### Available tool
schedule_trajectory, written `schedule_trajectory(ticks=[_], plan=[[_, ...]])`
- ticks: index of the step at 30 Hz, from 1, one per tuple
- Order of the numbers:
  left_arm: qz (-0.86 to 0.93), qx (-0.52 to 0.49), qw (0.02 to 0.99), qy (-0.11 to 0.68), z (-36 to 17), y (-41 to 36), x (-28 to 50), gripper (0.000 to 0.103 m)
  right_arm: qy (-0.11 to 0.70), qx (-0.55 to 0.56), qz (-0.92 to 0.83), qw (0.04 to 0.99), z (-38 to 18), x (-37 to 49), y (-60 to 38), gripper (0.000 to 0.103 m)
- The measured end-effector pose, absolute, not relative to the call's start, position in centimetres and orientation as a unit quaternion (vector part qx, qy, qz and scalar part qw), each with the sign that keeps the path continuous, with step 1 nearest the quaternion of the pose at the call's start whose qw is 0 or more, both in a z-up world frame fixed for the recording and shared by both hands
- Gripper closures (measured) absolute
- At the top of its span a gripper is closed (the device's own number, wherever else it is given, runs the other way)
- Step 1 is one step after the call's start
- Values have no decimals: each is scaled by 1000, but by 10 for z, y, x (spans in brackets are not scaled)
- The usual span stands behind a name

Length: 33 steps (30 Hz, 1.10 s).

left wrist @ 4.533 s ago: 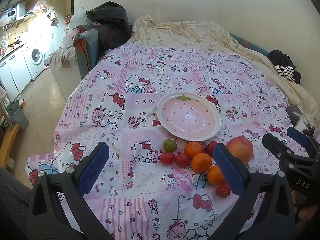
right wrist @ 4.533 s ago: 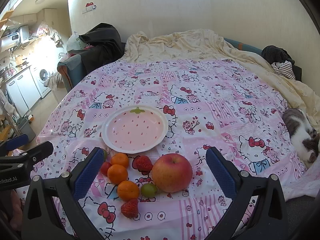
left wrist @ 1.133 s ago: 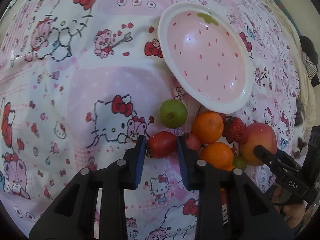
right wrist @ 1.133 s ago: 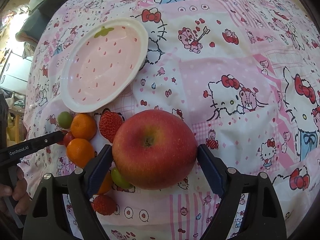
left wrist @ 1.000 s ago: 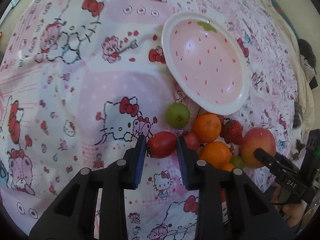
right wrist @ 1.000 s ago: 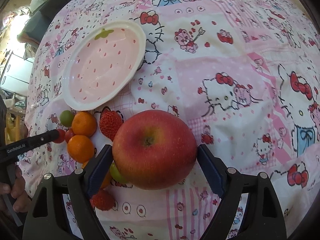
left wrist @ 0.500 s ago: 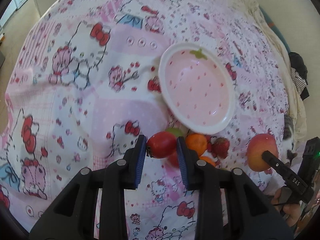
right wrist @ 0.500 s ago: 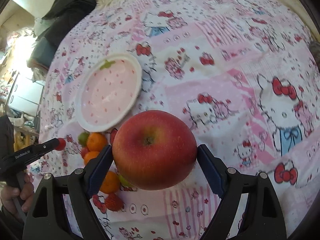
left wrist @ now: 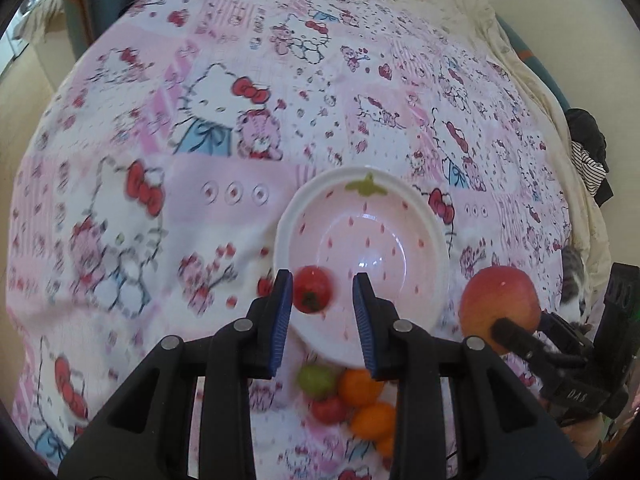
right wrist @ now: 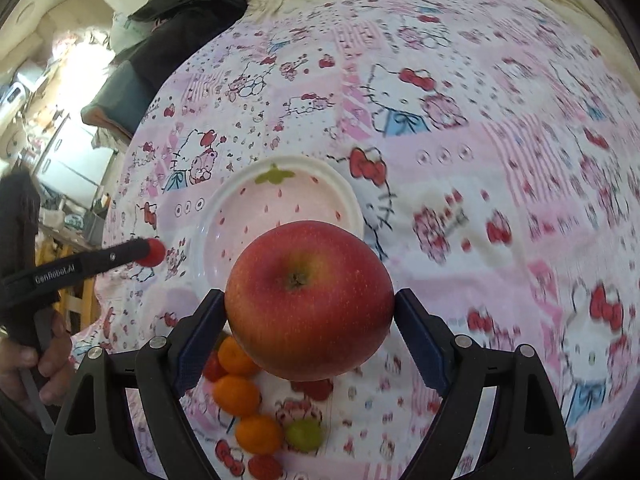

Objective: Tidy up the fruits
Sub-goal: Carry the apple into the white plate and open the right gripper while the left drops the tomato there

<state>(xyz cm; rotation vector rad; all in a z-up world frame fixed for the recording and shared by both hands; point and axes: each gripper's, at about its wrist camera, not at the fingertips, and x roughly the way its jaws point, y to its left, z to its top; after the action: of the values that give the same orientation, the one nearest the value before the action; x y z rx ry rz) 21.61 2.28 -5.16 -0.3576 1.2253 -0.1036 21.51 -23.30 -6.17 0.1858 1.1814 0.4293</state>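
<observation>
My left gripper (left wrist: 322, 300) hangs over the near left rim of the pink strawberry-print plate (left wrist: 434, 240). Its jaws have parted and the small red tomato (left wrist: 312, 289) sits against the left pad, apart from the right one. My right gripper (right wrist: 310, 316) is shut on the big red apple (right wrist: 309, 300) and holds it above the plate's near edge (right wrist: 352, 200). The apple also shows in the left wrist view (left wrist: 498, 302). The left gripper with the tomato (right wrist: 154, 252) appears at the left of the right wrist view.
Oranges (left wrist: 360, 388), a green fruit (left wrist: 316, 378), another tomato (left wrist: 328, 410) and strawberries (right wrist: 264, 466) lie on the Hello Kitty sheet (left wrist: 200, 140) in front of the plate. Dark clothes (right wrist: 180, 12) and a chair lie beyond the bed's far left. A cat (left wrist: 574, 276) lies at the right.
Both grippers lifted their fruit and moved forward over the plate. The left jaws have opened from the tomato. The right gripper still holds the apple.
</observation>
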Motion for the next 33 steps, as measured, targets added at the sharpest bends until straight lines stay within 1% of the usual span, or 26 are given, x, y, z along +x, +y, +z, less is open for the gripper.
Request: schedule_trajectory(ticks=[7,12,17,22,26,28,29,30,32,33], plan=[[-54,-137,798,584,-75,8,250,76,561,52,227,795,-80,239,-206,16],[-50,-146,786,599,-91,8,259,76,571,40,232,787,-96,250,-196,16],[-37,-160,789,592,-90,15,259,76,581,19,232,780,-111,254,-185,16],[-17,-130,796,591,-89,16,256,76,571,-2,232,787,-117,258,-175,16],[-5,-127,794,594,-93,23,251,75,566,-5,236,790,-121,257,-173,15],[-3,-128,793,595,-93,24,249,64,565,-2,238,790,-121,258,-174,15],[-1,-130,794,594,-92,25,248,54,564,-1,238,791,-120,257,-175,15],[1,-133,796,591,-91,26,247,47,558,5,240,794,-117,257,-176,15],[5,-135,800,585,-87,28,245,40,542,13,246,803,-106,257,-179,14],[7,-134,801,583,-86,28,244,38,537,10,243,808,-102,256,-180,12]])
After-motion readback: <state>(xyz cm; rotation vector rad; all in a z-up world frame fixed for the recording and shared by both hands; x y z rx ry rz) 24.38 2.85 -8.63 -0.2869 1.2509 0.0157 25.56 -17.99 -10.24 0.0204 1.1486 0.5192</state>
